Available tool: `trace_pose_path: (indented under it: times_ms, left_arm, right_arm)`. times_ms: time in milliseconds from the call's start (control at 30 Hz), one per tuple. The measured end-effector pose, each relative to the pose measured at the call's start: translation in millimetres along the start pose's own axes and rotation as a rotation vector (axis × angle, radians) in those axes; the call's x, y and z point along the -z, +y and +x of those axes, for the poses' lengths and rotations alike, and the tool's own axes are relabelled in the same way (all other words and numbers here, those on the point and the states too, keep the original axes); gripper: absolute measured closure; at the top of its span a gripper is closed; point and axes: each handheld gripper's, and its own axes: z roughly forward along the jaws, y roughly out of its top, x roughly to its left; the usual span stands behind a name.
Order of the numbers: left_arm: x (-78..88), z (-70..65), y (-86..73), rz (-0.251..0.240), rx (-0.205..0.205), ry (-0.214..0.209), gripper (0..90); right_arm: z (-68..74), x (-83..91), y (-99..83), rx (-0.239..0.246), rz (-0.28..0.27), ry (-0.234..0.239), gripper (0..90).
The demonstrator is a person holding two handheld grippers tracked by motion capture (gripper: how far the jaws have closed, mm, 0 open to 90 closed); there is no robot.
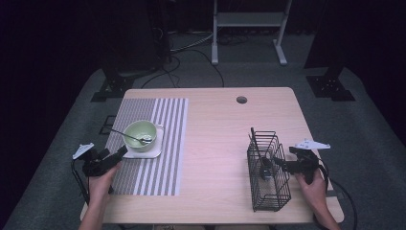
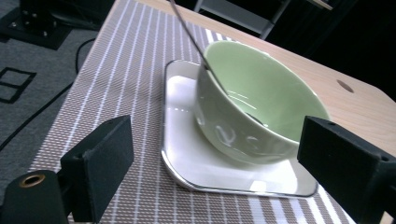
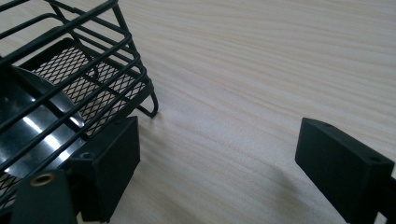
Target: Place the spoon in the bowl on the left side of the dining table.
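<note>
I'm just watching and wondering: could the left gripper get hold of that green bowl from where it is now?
Probably yes. The left gripper has open jaws aimed at the green bowl, with nothing between them. The bowl looks about as wide as the gap, so grasping its rim beside the spoon seems likelier.

Bare wooden table [image 1: 218, 143] lies open between the striped placemat [image 1: 167, 143] on the left and the black wire basket [image 1: 268, 167] on the right, from near edge to far edge. On the placemat, a green bowl [image 1: 140, 134] on a white plate [image 1: 155, 151] stands as an obstacle; a spoon handle [image 1: 119, 132] juts leftward from it. The far right table corner is free.
</note>
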Motion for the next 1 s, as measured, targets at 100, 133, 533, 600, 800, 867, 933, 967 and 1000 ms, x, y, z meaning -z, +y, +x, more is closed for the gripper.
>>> trace_pose_path:
  times_ms: [100,133,533,600,800,867,933,967,1000]
  left_arm:
    - [0.9,-5.3,-2.1,0.004,-0.012,-0.017,9.9]
    - [1.1,-7.0,-2.6,0.006,-0.017,-0.025,9.9]
    - [8.1,-19.7,-5.0,0.017,-0.059,-0.056,10.0]
    - [9.3,-20.0,-6.2,0.020,-0.060,-0.054,9.9]
    - [10.1,-21.2,-11.7,0.038,-0.068,-0.057,8.9]
    - [9.5,-22.2,-13.7,0.042,-0.068,-0.058,8.9]
    - [9.1,-23.5,-15.1,0.048,-0.075,-0.061,8.9]
    - [8.7,-24.7,-15.6,0.050,-0.076,-0.063,8.9]
    - [8.5,-25.7,-16.1,0.053,-0.081,-0.065,8.9]
  right_arm:
    - [0.1,0.0,0.0,0.001,0.000,0.000,13.0]
    - [0.0,0.0,0.0,0.000,0.000,0.000,13.0]
    - [0.2,0.2,-0.1,0.001,-0.001,-0.001,13.0]
    - [0.1,0.2,-0.1,0.000,-0.001,-0.001,13.0]
    - [0.1,0.3,-0.1,0.000,-0.001,-0.001,13.0]
    - [0.1,0.3,-0.1,0.001,-0.001,0.000,13.0]
    - [0.1,0.2,-0.1,0.001,0.000,-0.001,13.0]
    - [0.1,0.2,-0.1,0.001,-0.001,-0.001,13.0]
    - [0.1,0.2,-0.1,0.000,-0.001,-0.001,13.0]
